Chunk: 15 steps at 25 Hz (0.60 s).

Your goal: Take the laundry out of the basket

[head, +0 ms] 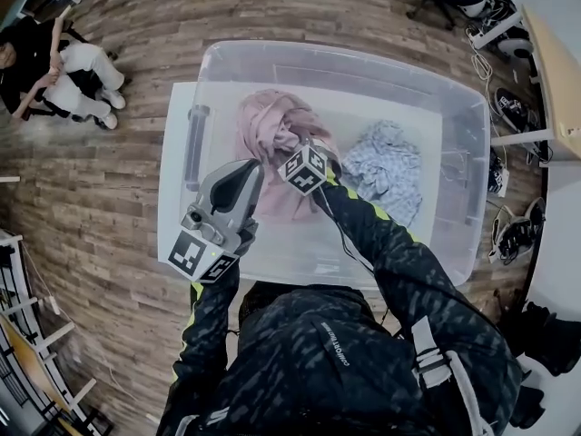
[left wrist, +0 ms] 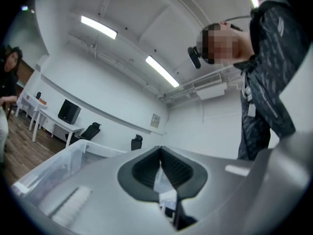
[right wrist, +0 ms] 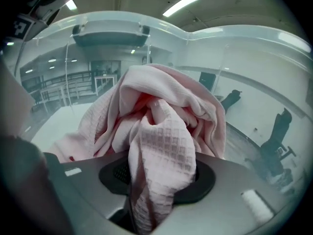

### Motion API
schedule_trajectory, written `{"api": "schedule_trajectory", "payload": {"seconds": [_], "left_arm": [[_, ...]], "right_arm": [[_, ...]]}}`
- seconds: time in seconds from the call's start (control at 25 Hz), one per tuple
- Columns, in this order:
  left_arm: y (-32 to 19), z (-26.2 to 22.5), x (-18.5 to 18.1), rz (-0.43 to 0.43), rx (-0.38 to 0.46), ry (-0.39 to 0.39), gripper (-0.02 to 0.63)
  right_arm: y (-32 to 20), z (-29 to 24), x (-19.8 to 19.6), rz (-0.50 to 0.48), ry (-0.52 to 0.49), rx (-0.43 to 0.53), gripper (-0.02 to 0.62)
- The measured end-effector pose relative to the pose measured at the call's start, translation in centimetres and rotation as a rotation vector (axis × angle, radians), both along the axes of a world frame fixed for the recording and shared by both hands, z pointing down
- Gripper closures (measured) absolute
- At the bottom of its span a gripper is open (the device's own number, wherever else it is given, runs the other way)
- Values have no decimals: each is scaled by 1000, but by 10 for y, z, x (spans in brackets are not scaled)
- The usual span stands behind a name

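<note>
A clear plastic bin [head: 458,107] sits on a white surface [head: 172,171], with wood-plank floor [head: 100,207] open to its left. Inside the bin, left of a blue-grey patterned garment [head: 388,166], the right gripper [right wrist: 156,173] clamps a pink waffle-weave cloth [right wrist: 161,146]. The left gripper [left wrist: 161,173], jaws together and empty, hovers at the near rim.

The bin [head: 454,116] stands on the table [head: 171,153]. In it the towel [head: 272,125] lies left of centre, with the second cloth [head: 390,171] to its right and apart from it. The right gripper [right wrist: 159,180] meets the towel from the near side — a fold sits between its jaws. The left gripper [head: 243,182] is just left of it.
</note>
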<state>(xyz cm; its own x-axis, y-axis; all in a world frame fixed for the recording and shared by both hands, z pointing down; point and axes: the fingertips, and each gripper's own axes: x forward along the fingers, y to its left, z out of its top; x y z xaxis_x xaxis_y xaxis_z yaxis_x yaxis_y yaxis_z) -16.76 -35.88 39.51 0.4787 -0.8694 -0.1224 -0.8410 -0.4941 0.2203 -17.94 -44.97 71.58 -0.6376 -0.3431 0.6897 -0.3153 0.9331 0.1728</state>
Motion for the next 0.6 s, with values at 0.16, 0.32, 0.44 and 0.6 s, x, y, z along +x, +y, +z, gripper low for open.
{"api": "schedule_trajectory", "payload": {"seconds": [0.16, 0.32, 0.44, 0.6], "left_arm": [[18, -26, 2, 8, 59, 26, 595], [40, -56, -4, -35, 119, 16, 595], [53, -81, -11, -80, 170, -8, 595], [66, -90, -10, -92, 169, -57, 595]], "right_arm": [[-7, -28, 0, 57, -113, -26, 423], [-9, -64, 2, 79, -214, -32, 425], [-7, -91, 5, 85, -265, -20, 426], [-6, -134, 8, 79, -311, 29, 425]]}}
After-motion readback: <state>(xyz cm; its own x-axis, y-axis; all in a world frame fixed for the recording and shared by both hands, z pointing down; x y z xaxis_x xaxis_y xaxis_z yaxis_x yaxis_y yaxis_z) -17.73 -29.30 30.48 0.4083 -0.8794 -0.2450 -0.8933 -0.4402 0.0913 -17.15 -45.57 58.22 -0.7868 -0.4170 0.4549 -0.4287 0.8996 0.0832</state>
